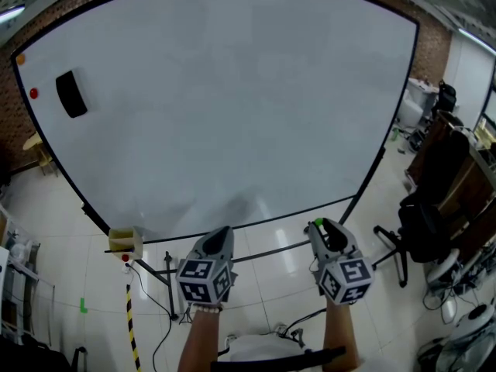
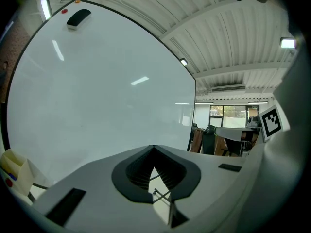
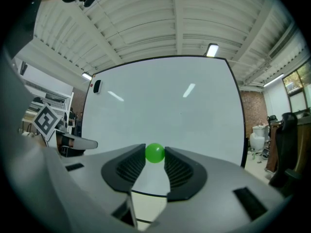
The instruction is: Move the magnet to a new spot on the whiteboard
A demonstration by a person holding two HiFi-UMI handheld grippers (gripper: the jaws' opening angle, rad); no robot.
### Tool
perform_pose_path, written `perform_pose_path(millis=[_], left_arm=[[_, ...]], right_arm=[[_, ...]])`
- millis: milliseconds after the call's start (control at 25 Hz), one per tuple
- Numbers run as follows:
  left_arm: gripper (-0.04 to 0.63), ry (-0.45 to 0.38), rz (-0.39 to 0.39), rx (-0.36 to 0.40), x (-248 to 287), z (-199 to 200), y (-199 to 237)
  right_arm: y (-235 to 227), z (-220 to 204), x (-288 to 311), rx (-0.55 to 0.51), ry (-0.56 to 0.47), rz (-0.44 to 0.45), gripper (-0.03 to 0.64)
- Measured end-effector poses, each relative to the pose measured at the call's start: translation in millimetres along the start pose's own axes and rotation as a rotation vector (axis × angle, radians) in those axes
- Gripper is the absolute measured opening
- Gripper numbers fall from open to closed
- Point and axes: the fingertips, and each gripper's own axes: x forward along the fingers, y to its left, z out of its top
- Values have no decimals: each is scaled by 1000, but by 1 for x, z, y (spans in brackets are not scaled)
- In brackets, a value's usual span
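- Right gripper (image 1: 322,228): jaws clamped on the green magnet (image 3: 155,152), pinched at the very tips, probably so it can go flat onto the board.
- Left gripper (image 2: 153,149): alongside, jaws together, nothing between them; seemingly a spare hand.
- Whiteboard (image 1: 232,91): ahead of both tips, not touched; broad bare face.
- Eraser (image 1: 71,94), red magnet (image 1: 33,93): far up-left, by the frame.

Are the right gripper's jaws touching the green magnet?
Touching. In the right gripper view, the green magnet sits pinched at the tips of the right gripper, a jaw pressed on each side, no gap.
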Motion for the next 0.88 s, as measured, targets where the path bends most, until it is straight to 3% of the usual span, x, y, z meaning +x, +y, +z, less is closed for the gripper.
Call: perform_pose_path(millis=[360, 880], left_arm=[[-2, -5, 11, -36, 2, 0, 2], [-2, 0, -5, -17, 10, 6, -6]], right_arm=[[-3, -5, 0, 6, 9, -6, 138], [-16, 6, 4, -9, -15, -25, 138]])
